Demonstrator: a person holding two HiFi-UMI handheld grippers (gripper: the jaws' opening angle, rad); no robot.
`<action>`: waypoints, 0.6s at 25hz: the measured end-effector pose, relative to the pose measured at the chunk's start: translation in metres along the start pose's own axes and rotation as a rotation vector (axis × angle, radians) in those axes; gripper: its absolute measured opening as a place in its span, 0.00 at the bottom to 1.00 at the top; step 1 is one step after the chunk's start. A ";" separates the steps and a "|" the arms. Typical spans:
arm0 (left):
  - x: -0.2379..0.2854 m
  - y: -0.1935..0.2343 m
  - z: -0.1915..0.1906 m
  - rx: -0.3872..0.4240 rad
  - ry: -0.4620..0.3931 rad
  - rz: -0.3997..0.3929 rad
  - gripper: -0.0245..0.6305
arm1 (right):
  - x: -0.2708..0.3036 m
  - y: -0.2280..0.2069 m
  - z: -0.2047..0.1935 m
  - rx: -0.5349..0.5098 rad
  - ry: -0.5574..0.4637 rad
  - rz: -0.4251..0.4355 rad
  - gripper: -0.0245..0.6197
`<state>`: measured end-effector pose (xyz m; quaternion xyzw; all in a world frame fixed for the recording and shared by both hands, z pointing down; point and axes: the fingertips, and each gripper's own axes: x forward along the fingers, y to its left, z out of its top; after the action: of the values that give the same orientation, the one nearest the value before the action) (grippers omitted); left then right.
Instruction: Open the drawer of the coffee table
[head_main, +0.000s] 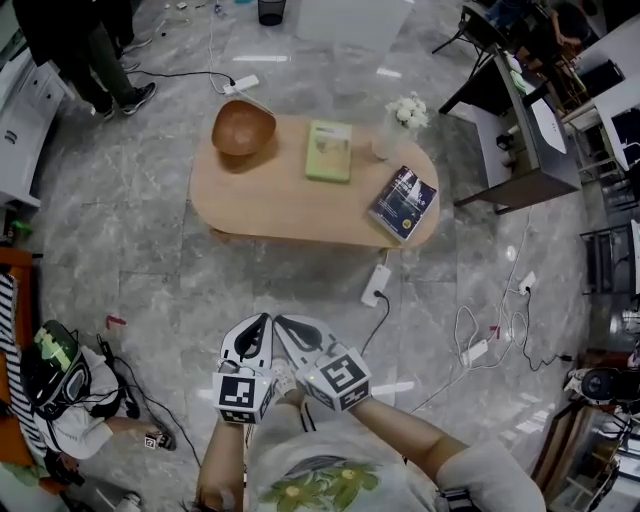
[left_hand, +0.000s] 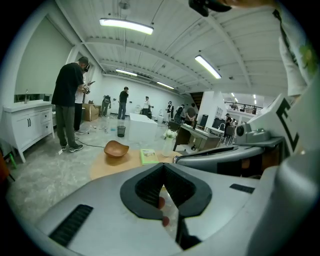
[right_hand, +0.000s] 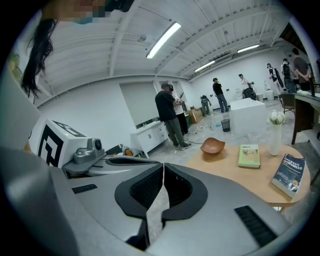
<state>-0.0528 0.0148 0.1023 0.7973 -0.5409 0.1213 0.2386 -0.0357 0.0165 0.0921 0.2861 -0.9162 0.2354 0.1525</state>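
Note:
The oval wooden coffee table (head_main: 290, 205) stands on the grey marble floor ahead of me; its drawer does not show from above. Both grippers hover side by side well short of it, near my chest. My left gripper (head_main: 262, 322) is shut and holds nothing, and my right gripper (head_main: 283, 324) beside it is shut and empty too. In the left gripper view the coffee table (left_hand: 107, 166) lies beyond the closed left gripper (left_hand: 162, 167). The right gripper view shows the coffee table (right_hand: 235, 172) past the closed right gripper (right_hand: 163, 167).
On the table lie a wooden bowl (head_main: 242, 128), a green book (head_main: 329, 150), a vase of white flowers (head_main: 398, 125) and a dark blue book (head_main: 403, 203). A power strip (head_main: 376, 285) and cables cross the floor before it. A person (head_main: 70, 400) sits at the left; desks stand right.

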 end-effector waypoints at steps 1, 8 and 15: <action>0.006 0.003 0.001 0.001 0.000 0.007 0.05 | 0.004 -0.005 0.001 0.000 -0.001 0.004 0.07; 0.037 0.035 -0.010 -0.021 -0.006 0.065 0.05 | 0.042 -0.027 -0.005 -0.003 0.006 0.018 0.07; 0.056 0.055 -0.030 -0.043 0.002 0.061 0.05 | 0.070 -0.041 -0.019 -0.009 0.009 0.005 0.07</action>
<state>-0.0798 -0.0315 0.1669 0.7749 -0.5673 0.1177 0.2527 -0.0637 -0.0349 0.1514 0.2821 -0.9173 0.2330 0.1572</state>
